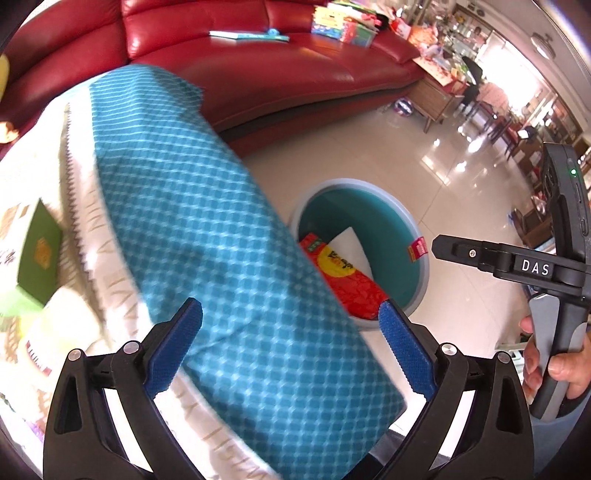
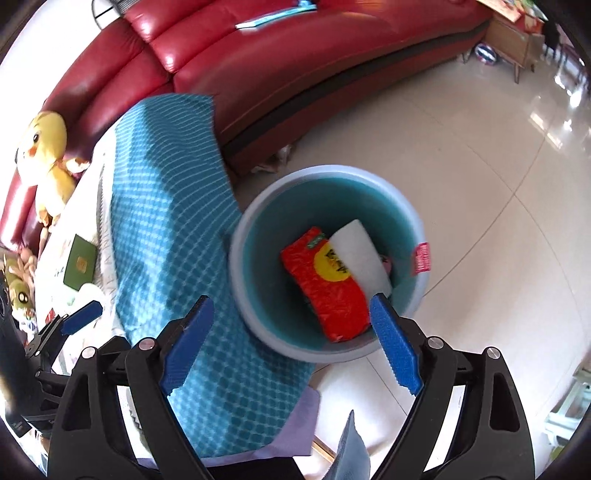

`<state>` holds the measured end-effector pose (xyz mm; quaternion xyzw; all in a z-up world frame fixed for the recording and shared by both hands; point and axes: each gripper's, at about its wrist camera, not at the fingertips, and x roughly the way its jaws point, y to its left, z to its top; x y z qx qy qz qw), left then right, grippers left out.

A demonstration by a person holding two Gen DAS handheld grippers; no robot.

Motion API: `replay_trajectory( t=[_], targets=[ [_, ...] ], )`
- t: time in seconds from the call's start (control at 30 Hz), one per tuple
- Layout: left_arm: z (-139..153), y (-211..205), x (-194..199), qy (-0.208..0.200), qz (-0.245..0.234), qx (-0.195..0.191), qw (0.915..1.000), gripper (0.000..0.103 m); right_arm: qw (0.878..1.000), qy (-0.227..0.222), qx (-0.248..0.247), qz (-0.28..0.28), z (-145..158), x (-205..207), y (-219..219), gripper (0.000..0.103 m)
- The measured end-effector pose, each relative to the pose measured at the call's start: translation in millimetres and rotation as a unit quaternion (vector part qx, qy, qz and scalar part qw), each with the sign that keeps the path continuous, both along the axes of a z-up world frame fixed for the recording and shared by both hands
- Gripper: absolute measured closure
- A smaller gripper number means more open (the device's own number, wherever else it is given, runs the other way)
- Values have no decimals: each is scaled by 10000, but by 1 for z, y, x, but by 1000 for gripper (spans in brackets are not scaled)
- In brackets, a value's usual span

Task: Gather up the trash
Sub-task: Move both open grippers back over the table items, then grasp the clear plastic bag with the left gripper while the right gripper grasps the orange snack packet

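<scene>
The bin [image 2: 325,258] sits on the pale tiled floor [image 2: 480,184], right beside the edge of the table, round, grey at the rim and teal inside. Down in it lies a red packet [image 2: 325,284] with a yellow circle on its face, and a white block [image 2: 360,254] leans over the packet's far end, the two touching. A small red label [image 2: 421,258] sticks to the bin's rim on the right side.

The right gripper [image 2: 291,339] hangs just above the near rim of the bin, its blue-padded fingers [image 2: 395,347] spread wide and nothing between them. One finger is over the cloth, the other over the bin's near edge.

The left gripper [image 1: 291,347] is over the table, also spread wide and carrying nothing; from its own camera the bin [image 1: 417,236] shows past its right finger, with the red packet [image 1: 343,277] half hidden behind the cloth. The right gripper's body shows at the far right of that view, held in a hand [image 1: 554,365].

A teal checked cloth [image 2: 173,236] drapes along the table edge, over a white cover with a zigzag trim. A green card [image 2: 79,264] lies flat on the table further left. Behind it all runs a red leather sofa [image 2: 295,74], with a yellow plush toy [image 2: 48,151] sitting at its left end and a thin book [image 2: 273,16] lying on the seat.
</scene>
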<state>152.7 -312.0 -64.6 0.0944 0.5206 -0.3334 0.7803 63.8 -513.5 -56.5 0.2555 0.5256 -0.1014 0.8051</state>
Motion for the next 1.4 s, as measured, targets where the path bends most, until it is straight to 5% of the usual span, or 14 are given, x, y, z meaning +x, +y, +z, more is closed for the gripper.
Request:
replay_trajectory(
  t=[0.5,1.0,1.4],
  targets=[
    [20,137,-3,-132,860,-200,9960,5,9953,50,-242,936,20,32,125,21],
    [18,288,23,-247,2091,-165,9774,5,9774,141,-484,2054,30,86,256,21],
    [-6,332,53,-85,2393,48,9709,5,9713,333,-452,2310,20,115,298,21]
  ],
)
